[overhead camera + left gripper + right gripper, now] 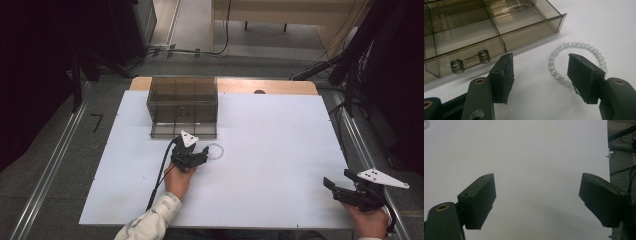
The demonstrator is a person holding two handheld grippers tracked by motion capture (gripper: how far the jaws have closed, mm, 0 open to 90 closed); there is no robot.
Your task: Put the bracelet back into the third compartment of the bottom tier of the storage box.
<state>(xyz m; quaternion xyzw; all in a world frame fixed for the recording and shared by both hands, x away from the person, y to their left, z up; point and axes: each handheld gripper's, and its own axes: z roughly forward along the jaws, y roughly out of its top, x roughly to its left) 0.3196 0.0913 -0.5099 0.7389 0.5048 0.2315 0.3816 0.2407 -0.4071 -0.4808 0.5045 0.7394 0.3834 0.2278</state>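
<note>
A bracelet of pale white beads [222,150] lies flat on the white table top, just in front of a smoky clear compartment box [184,105]. My left gripper [192,152] hovers low over it, open. In the left gripper view the near left arc of the bracelet [574,45] lies between the jaws of my left gripper [541,63]; the right jaw covers part of the ring, and neither pad presses on the beads. The box [486,30] stands just beyond, with a clear latch [470,62] on its front. My right gripper [339,178] [537,192] is open and holds nothing.
The white table top [270,150] ends close to the right of my right gripper, with grey floor and cables [624,147] beyond the edge. A black cable [160,175] trails from the left gripper toward the front edge.
</note>
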